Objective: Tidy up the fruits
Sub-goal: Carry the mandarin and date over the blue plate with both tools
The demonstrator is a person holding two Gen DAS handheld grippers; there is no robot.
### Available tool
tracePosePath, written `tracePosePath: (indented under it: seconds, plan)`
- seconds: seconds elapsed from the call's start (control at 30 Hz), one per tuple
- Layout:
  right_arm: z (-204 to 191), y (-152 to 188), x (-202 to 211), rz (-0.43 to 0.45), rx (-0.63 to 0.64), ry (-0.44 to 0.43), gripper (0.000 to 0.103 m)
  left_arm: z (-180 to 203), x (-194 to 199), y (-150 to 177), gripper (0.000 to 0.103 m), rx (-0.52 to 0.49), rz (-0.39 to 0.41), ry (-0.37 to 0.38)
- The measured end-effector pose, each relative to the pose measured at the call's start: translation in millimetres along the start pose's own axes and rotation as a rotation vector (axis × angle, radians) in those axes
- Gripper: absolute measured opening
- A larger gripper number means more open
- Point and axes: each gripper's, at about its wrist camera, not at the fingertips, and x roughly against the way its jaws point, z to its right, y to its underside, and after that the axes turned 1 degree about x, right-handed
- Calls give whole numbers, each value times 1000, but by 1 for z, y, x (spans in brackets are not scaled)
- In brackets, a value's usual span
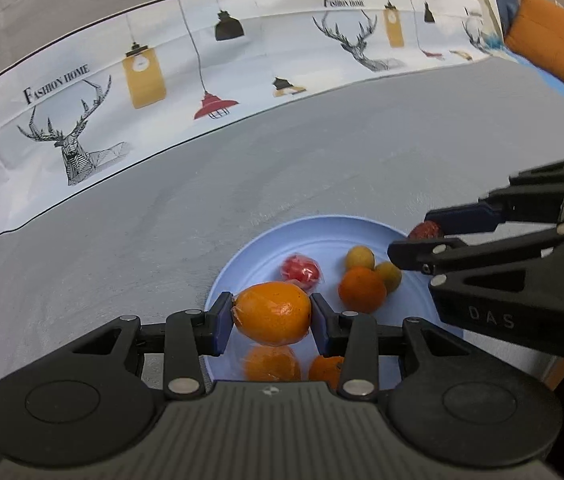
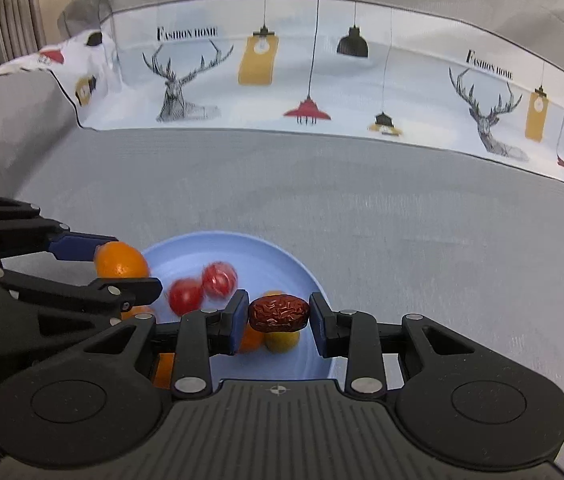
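Note:
A light blue plate (image 1: 238, 258) lies on grey cloth with several fruits in it: a red wrapped fruit (image 1: 299, 272), two small yellow ones (image 1: 359, 258), a round orange (image 1: 361, 290). My left gripper (image 1: 272, 318) is shut on an oval orange fruit (image 1: 270, 308) in clear wrap, just above the plate's near left part. My right gripper (image 2: 278, 316) is shut on a wrinkled dark red date (image 2: 278, 312) over the plate (image 2: 313, 280). In the right wrist view the left gripper (image 2: 130, 264) holds its orange fruit (image 2: 121, 265) beside two blurred red fruits (image 2: 186, 296). The left wrist view shows the right gripper (image 1: 417, 234) with the date (image 1: 425, 231).
Grey cloth (image 1: 321, 160) covers the surface all around the plate. A white printed cloth with deer and lamps (image 1: 202, 80) rises along the back. An orange cushion (image 1: 561, 48) sits at the far right, and grey ribbed bars (image 2: 10, 8) stand at the far left.

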Motion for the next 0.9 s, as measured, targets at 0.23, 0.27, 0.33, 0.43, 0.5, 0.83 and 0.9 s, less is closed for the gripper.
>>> tracePosePath:
  seconds: [0.23,0.27,0.33,0.43,0.5,0.83,0.9]
  plan:
    - [-1,2,-3,-17,9,-2,35,4,-4,0,45,-36,-5,-17]
    - [-1,2,-3,-18,10,-2,35,5,-4,1,45,-41,-6,-18]
    - [-2,1,-4,-21,12,-3,35,6,-5,0,45,-46,-8,-20]
    - [-4,1,-5,-24,17,-5,35,6,-6,0,45,-50,-9,-19]
    - [-5,1,-5,-25,20,-5,35,7,-6,1,45,-52,-9,-19]
    - [-5,2,-7,-32,25,-2,35,10,-6,1,45,-58,-10,-21]
    - [-5,3,-7,-35,25,-2,35,10,-7,1,45,-58,-10,-20]
